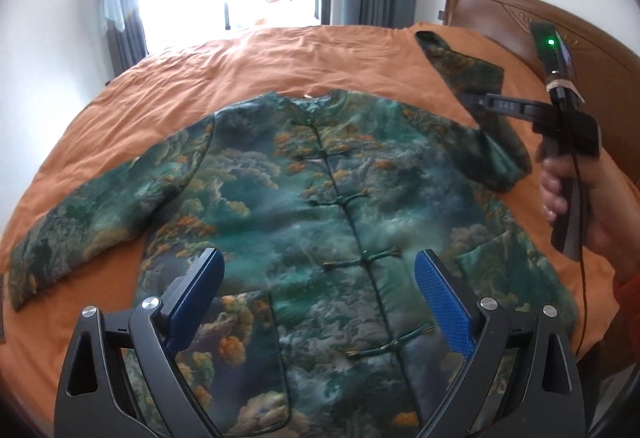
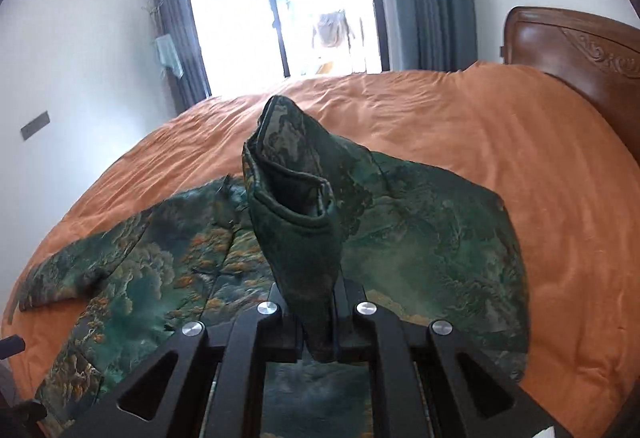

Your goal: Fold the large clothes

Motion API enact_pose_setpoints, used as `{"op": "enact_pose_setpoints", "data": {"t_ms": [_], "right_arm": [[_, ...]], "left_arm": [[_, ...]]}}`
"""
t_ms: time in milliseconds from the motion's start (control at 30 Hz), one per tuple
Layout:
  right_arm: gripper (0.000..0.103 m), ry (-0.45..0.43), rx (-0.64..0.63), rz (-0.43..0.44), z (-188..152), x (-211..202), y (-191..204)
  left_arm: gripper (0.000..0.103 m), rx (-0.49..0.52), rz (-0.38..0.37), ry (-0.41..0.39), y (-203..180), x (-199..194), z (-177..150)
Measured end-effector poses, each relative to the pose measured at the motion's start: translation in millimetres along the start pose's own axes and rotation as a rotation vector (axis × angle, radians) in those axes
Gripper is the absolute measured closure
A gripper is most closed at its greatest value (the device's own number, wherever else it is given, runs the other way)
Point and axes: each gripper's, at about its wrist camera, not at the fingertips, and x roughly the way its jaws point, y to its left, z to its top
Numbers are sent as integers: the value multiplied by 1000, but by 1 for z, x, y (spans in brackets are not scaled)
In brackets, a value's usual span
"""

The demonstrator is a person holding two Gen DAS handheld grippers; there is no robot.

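Jacket (image 1: 320,206) on orange bedspread (image 1: 240,62), right tool (image 2: 316,318) clamping raised sleeve (image 2: 296,190) (no readable writing), left tool (image 1: 320,278) wide apart, empty

The padded jacket (image 1: 304,206) shows a green landscape print with orange trees. The bed cover (image 1: 280,58) is plain orange. The left tool (image 1: 320,274) has blue pads.

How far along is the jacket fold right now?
Done: the jacket lies flat and buttoned on the bed. In hand: the right gripper pinches the right sleeve, raised off the bed. Left: the other sleeve and body remain unfolded; the left gripper hovers open.
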Motion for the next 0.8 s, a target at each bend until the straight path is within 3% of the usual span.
{"op": "enact_pose_setpoints", "data": {"t_ms": [100,267,333,367,433,567,700,800], "right_arm": [[94,111,-75,23,-17,47,42],[92,229,-119,38,-63,83,75],[80,260,-108,69,-75,89,77],[60,270,-92,115,-78,87,76],[42,271,-55,226,-80,73,72],[41,203,-19,322,-90,20,58],[41,163,-21,297,-105,-31,33],[41,143,-13,279,-116,-58,18]], "left_arm": [[7,-30,40,16,23,1,-9],[7,-56,66,31,49,4,-15],[7,-51,52,49,53,13,-12],[7,-52,39,59,54,19,-11],[7,-61,5,84,55,33,-5],[7,-112,-101,132,51,68,12],[7,-146,-241,214,29,126,40],[10,-139,-254,278,6,173,56]]}}
